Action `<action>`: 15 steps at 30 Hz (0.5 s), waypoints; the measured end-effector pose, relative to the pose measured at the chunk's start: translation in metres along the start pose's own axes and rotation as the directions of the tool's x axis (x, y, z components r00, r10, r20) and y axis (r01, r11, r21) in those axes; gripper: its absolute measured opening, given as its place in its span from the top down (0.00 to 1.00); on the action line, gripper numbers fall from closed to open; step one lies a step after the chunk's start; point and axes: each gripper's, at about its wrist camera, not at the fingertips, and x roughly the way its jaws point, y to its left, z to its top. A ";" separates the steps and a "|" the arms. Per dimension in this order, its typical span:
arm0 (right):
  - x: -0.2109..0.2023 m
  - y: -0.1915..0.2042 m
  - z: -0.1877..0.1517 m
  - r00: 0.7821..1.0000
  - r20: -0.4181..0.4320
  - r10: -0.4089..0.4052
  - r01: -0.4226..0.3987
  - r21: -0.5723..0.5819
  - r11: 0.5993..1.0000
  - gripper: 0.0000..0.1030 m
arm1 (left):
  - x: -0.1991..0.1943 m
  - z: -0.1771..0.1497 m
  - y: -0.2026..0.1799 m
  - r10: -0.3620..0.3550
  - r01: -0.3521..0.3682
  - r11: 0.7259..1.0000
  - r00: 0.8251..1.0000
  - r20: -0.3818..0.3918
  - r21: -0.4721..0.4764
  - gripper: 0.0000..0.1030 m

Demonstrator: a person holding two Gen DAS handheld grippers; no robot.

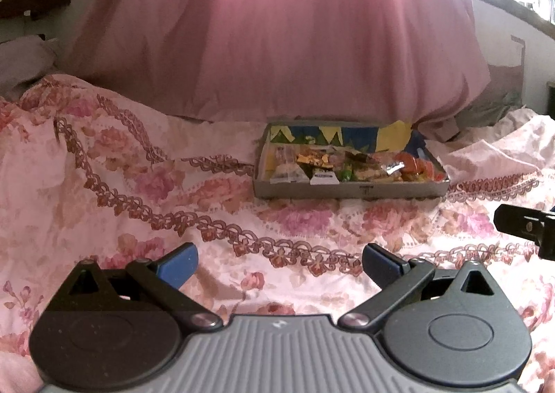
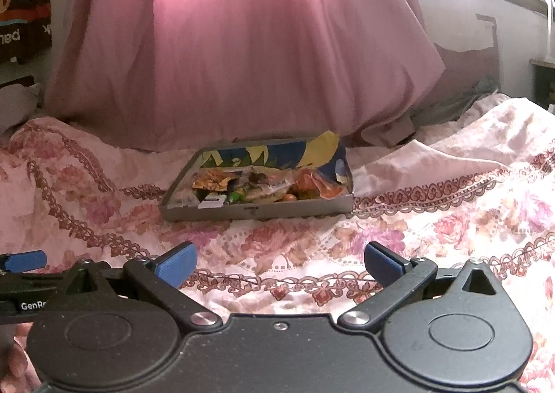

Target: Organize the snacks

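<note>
On floral bedspread (image 1: 173,185), snack box (image 1: 347,190), pink curtain (image 1: 312,46) behind, nothing between.

A shallow box (image 1: 350,189) lay on the bedspread (image 1: 138,185) with snack packets (image 1: 347,167) heaped inside it, a hanging curtain (image 1: 295,46) just behind it, and the left gripper (image 1: 279,266) and right gripper (image 2: 279,266) side by side before it, well apart from it.
</note>
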 end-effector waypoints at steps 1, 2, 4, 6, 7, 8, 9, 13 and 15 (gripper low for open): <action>0.000 -0.001 0.000 1.000 -0.005 -0.001 0.001 0.004 1.000 0.01 | 0.001 0.000 0.000 -0.002 0.002 1.000 1.000 -0.009 0.001 0.00; 0.001 -0.001 -0.001 1.000 -0.009 -0.003 0.003 0.008 1.000 0.01 | 0.001 -0.001 -0.001 -0.005 0.005 1.000 1.000 -0.017 0.000 0.00; 0.001 -0.003 -0.001 1.000 -0.016 -0.004 0.004 0.016 1.000 0.01 | 0.002 -0.003 -0.002 -0.007 0.007 1.000 0.999 -0.033 0.001 0.00; 0.001 -0.003 -0.001 1.000 -0.019 -0.003 0.004 0.018 1.000 0.01 | 0.003 -0.004 -0.003 -0.002 0.002 1.000 0.999 -0.043 0.008 0.00; 0.001 -0.003 -0.001 1.000 -0.021 -0.004 0.004 0.016 1.000 0.01 | 0.004 -0.005 -0.003 0.003 -0.002 1.000 0.999 -0.047 0.009 0.00; 0.002 -0.002 -0.002 1.000 -0.023 -0.005 0.005 0.013 1.000 0.01 | 0.004 -0.005 -0.003 0.005 -0.005 1.000 0.999 -0.051 0.009 0.00; 0.002 -0.002 -0.002 1.000 -0.027 -0.006 0.006 0.010 1.000 0.01 | 0.005 -0.005 -0.003 0.006 -0.006 1.000 0.998 -0.055 0.007 0.00; 0.004 0.000 -0.004 0.999 -0.041 -0.005 0.005 0.002 1.000 0.01 | 0.006 -0.005 -0.001 0.011 -0.012 1.000 0.998 -0.065 -0.002 0.00; 0.005 0.000 -0.004 0.999 -0.045 -0.006 0.006 -0.001 1.000 0.01 | 0.006 -0.005 -0.001 0.013 -0.013 1.000 0.998 -0.068 -0.004 0.00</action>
